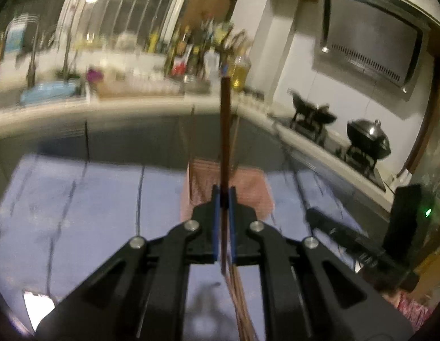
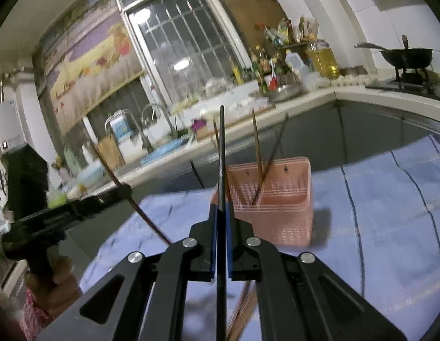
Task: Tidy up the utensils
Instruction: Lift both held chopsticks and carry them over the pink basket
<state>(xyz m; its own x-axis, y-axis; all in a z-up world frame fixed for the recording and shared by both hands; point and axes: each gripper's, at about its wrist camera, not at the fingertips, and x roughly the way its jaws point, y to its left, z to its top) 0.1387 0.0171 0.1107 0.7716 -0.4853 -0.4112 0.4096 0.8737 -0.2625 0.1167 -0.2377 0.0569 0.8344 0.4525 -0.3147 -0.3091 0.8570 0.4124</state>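
The left tongs [image 1: 224, 199] are pinched narrow on a brown chopstick [image 1: 225, 130], which stands up past the blue pads [image 1: 216, 221]. The right tongs [image 2: 222, 213] are likewise clamped on a black chopstick [image 2: 221, 153] pointing up and away. Just beyond both tongs sits a pink basket [image 2: 279, 213] on the desk [image 2: 390, 199], which is covered with a pale blue cloth; several chopsticks [image 2: 258, 147] lean inside the basket. Under the right tongs more loose chopsticks [image 2: 244, 307] lie on the cloth. Further off, a kitchen counter [image 2: 305, 99] carries bottles, and a wok [image 2: 407, 56] sits on the stove to the right.
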